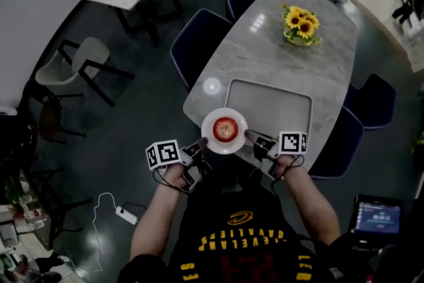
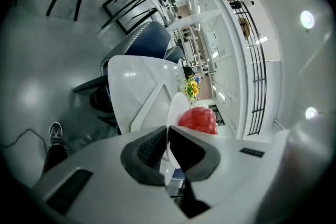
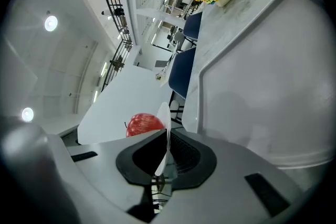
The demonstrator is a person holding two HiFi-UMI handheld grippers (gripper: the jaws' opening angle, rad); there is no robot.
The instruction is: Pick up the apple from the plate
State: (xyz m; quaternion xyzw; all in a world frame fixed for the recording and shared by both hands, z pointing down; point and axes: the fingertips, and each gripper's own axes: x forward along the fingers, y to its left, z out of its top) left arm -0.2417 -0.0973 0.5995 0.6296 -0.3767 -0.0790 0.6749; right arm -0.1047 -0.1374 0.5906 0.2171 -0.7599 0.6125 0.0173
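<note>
A red apple (image 1: 225, 128) sits in the middle of a white plate (image 1: 211, 138). The plate hangs at the near end of the grey table (image 1: 318, 50), partly past its edge. My left gripper (image 1: 201, 142) is shut on the plate's left rim, and my right gripper (image 1: 250, 136) is shut on its right rim. In the left gripper view the plate (image 2: 176, 107) stands edge-on between the pads (image 2: 185, 147), with the apple (image 2: 198, 119) behind. The right gripper view shows the plate rim (image 3: 164, 118) pinched in the jaws and the apple (image 3: 144, 124) to the left.
A grey tray (image 1: 270, 103) lies on the table just beyond the plate. A pot of sunflowers (image 1: 300, 26) stands at the far end. Dark blue chairs (image 1: 197, 46) flank the table. A power strip (image 1: 125, 214) lies on the floor to the left.
</note>
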